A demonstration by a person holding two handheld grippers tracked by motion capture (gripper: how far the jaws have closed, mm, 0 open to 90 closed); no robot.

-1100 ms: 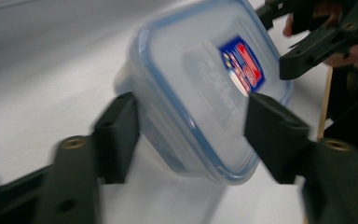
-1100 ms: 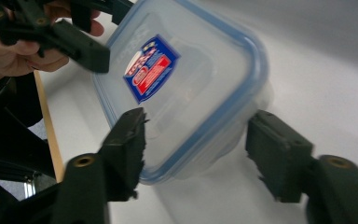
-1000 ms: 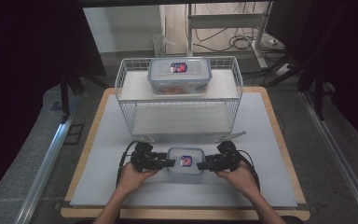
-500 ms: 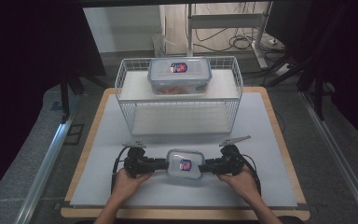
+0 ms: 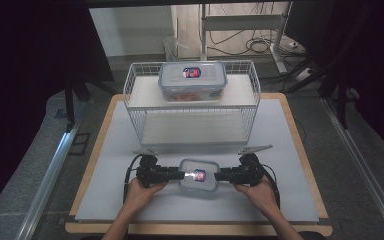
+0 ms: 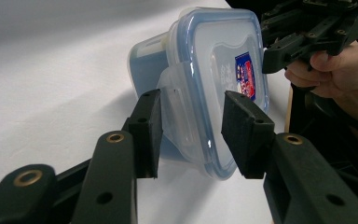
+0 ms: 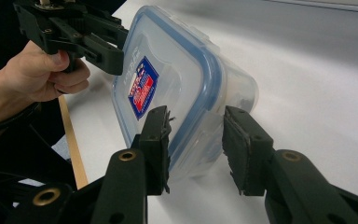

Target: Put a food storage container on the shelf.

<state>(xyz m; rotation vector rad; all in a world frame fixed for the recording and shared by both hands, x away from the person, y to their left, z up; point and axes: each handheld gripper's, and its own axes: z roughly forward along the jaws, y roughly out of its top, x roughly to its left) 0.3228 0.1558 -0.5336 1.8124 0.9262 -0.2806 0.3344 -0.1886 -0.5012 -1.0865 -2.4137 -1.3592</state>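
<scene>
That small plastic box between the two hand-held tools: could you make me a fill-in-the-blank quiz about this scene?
1. The small box sits between ____ grippers, the left gripper and the right gripper.
2. The rim of its lid is coloured ____.
3. A bigger box rests on the ____ shelf of the wire rack.
4. The rack stands on a ____ mat.

Missing words: two; blue; top; white

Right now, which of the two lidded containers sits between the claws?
The near container, low on the white mat between both claws; the other container sits on top of the wire rack behind.
</scene>
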